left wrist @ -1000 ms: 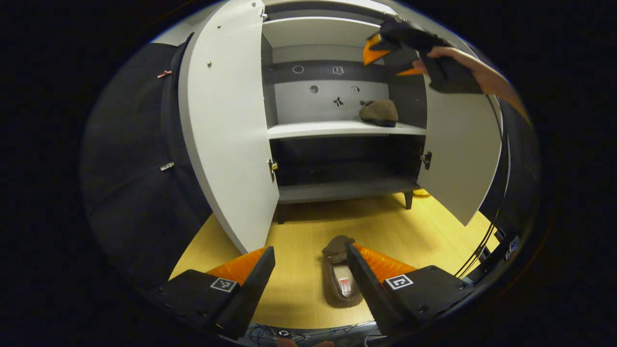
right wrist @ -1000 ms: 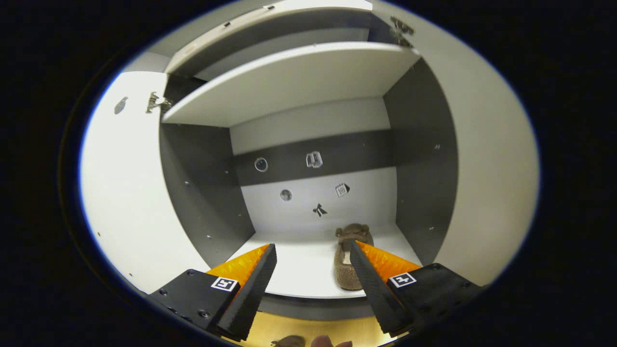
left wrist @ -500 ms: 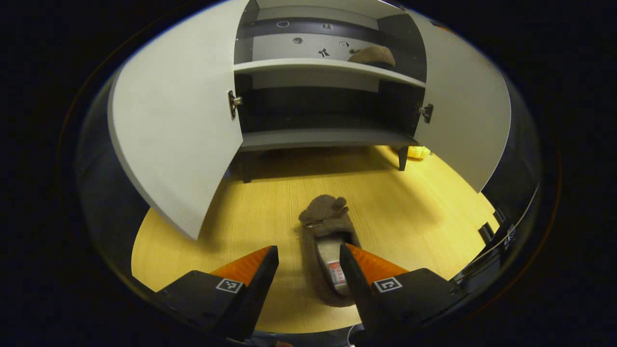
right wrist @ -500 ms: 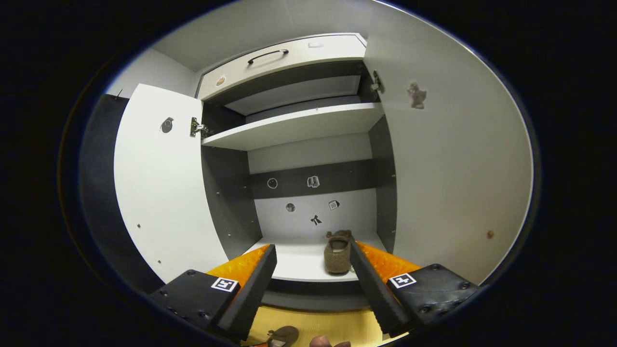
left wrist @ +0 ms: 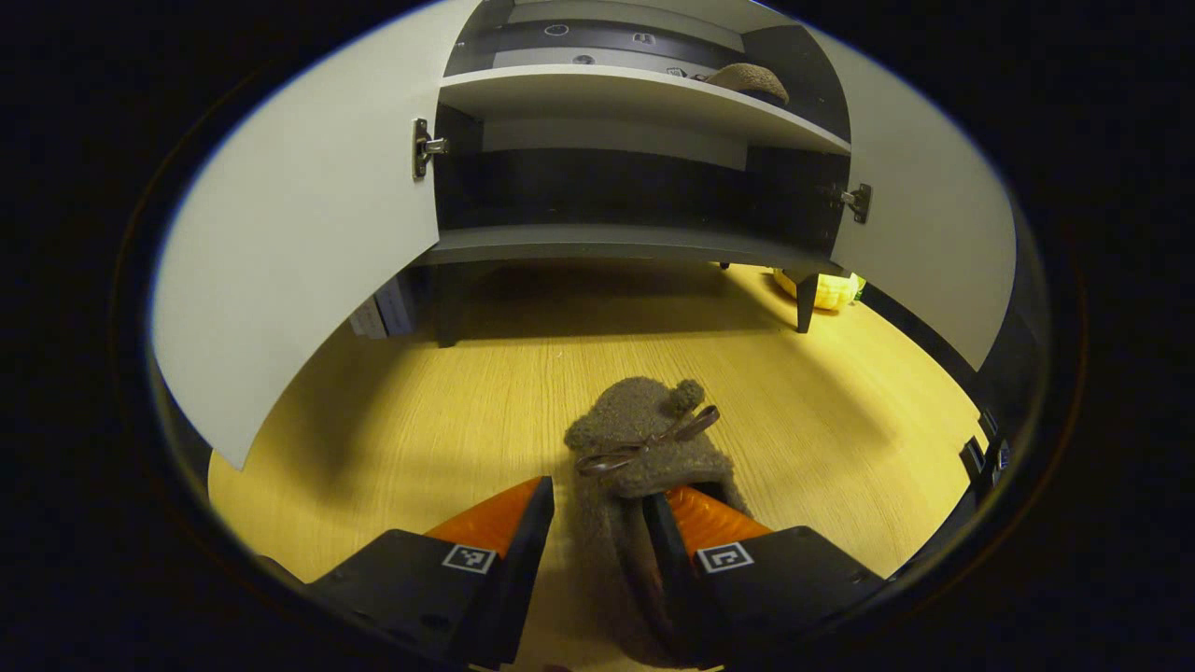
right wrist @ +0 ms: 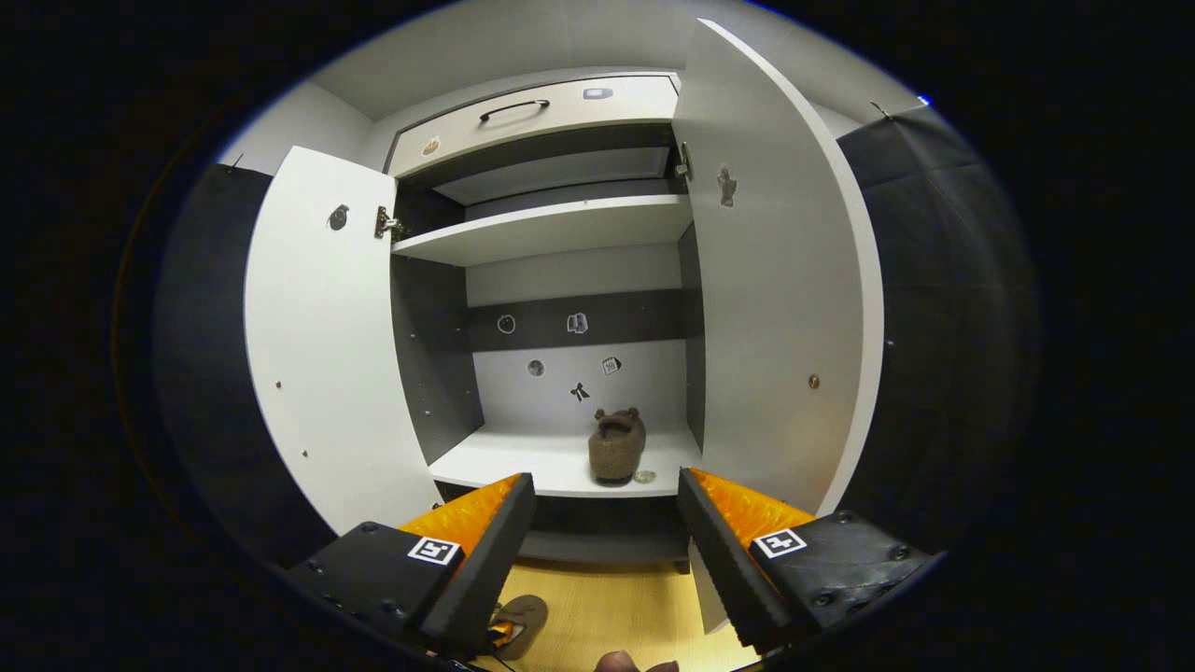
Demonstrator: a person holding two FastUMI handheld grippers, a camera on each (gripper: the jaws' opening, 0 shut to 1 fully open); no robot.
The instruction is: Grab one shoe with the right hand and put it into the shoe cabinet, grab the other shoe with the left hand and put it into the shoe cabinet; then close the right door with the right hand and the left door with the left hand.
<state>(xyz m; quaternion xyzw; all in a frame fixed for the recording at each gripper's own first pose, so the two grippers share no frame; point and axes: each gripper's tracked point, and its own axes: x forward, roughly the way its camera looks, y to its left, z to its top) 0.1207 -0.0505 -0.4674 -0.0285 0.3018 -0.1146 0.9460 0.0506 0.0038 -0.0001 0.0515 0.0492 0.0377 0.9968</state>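
1. Left tool (left wrist: pixel 597 532) is straddling the near wall of the second shoe (left wrist: pixel 644 439) at 6 o'clock in the left gripper view. One finger is sitting inside the shoe's opening and the other outside on the wooden floor (left wrist: pixel 448 411). The jaws are narrowed around that wall, but whether both are pressing on it I cannot tell.

2. Right tool (right wrist: pixel 605 551) is hanging released in the right gripper view, jaws wide apart with nothing between them, facing the shoe cabinet (right wrist: pixel 551 224) from outside.

3. First shoe (right wrist: pixel 616 446) is lying on the cabinet's middle shelf (right wrist: pixel 504 462), toward its right end, so the right hand's placing step looks done. In the left gripper view this same shoe is peeking over the shelf edge at 12 o'clock.

4. Second shoe is resting on the floor, well short of the cabinet, with its bow and toe pointing to 12 o'clock. The step in hand, as I judge it, is the left hand's grab.

5. Left door (left wrist: pixel 308 233) at 10 o'clock and right door (left wrist: pixel 934 224) at 2 o'clock are both standing open.

6. Next move is calling for a firm pinch on the soft wall, then a lift up and forward between the doors onto a shelf. The fuzzy wall may be folding or slipping unless the grip is secure.
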